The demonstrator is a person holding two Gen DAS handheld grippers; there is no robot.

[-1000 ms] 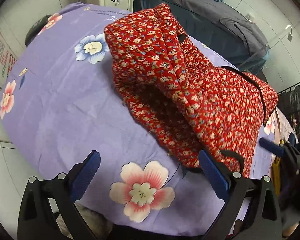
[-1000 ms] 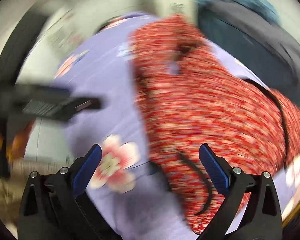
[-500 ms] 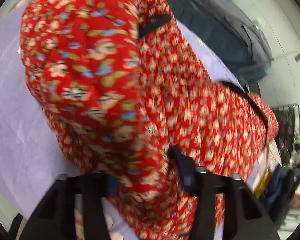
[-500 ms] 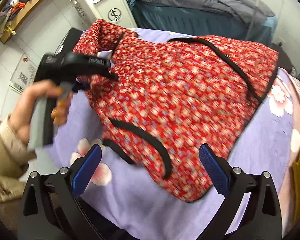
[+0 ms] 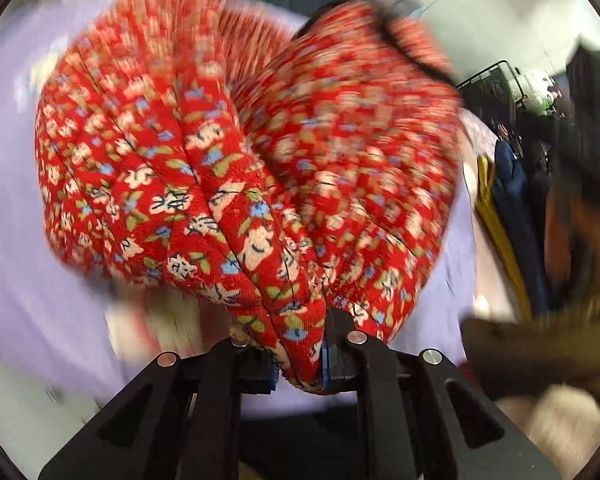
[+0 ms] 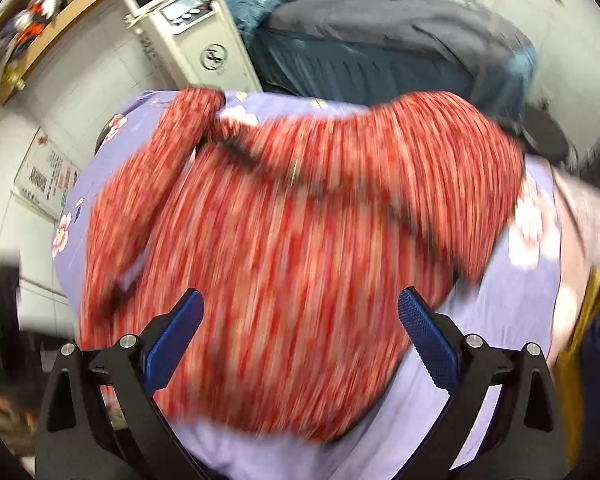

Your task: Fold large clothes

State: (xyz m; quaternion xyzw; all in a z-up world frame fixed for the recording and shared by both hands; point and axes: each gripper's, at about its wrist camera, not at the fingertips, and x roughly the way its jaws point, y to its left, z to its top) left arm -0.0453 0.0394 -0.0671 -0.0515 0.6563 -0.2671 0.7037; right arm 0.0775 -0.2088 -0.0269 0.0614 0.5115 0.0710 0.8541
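Pinching a bunched fold of the red floral garment point(image 5: 204, 168), the left tool point(image 5: 300, 364) was starting a fold, calling next for the spread right tool point(image 6: 300, 336), poised over that garment, to grip it.

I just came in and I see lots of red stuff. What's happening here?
A person is folding a red flowery jacket on a purple sheet, using a gripper in each hand. The left gripper has just closed and is shut on a bunched fold of the jacket. The right gripper is open over the jacket, holding nothing. The jacket is still rumpled, not neatly folded yet.
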